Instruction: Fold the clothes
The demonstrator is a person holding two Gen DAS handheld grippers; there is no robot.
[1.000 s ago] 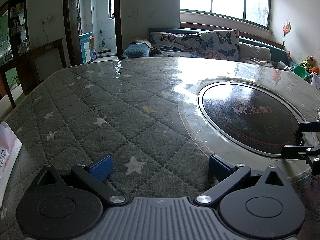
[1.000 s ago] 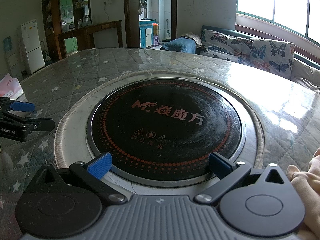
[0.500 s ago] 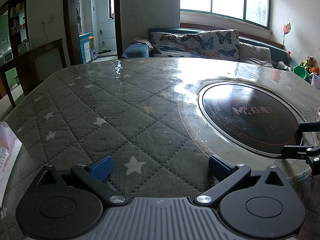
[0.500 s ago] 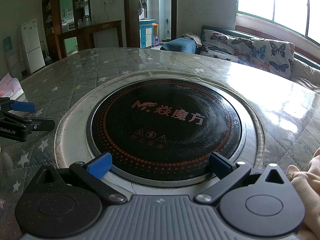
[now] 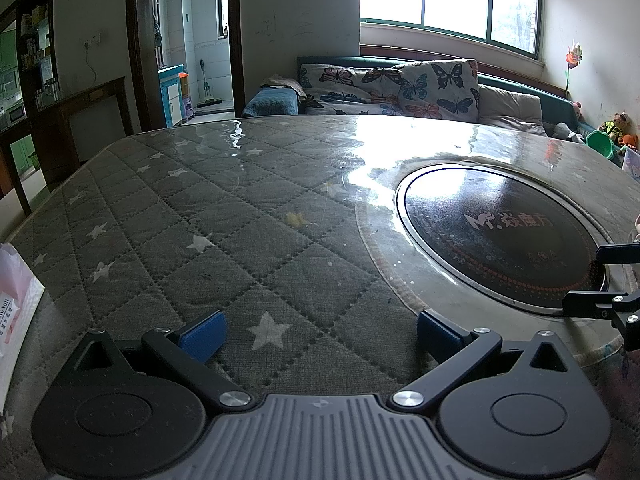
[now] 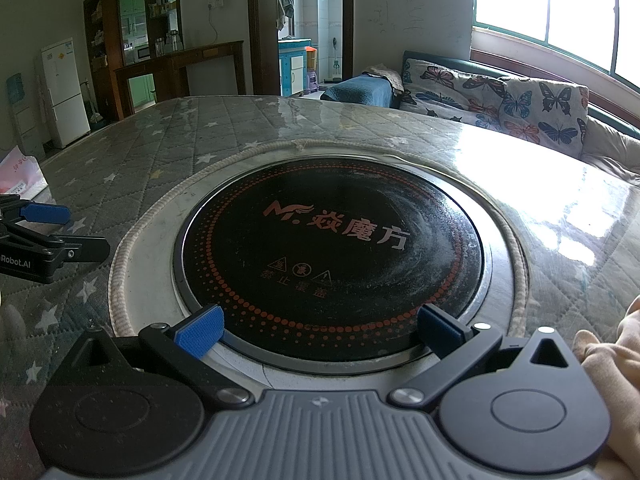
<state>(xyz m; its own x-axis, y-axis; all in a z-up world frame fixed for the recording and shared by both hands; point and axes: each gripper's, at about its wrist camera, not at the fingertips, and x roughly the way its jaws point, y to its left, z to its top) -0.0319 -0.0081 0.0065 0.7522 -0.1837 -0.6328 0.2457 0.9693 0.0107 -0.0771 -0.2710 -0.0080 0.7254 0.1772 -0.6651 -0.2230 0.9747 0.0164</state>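
Garment [image 6: 618,360] bunched shapeless right of spread right tool [image 6: 320,330].

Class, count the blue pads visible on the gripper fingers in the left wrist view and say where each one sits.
2. One blue pad tips the finger at lower left, over the quilted table cover; the other tips the finger at lower right. The right gripper's fingers show no blue here; its pads may be hidden.
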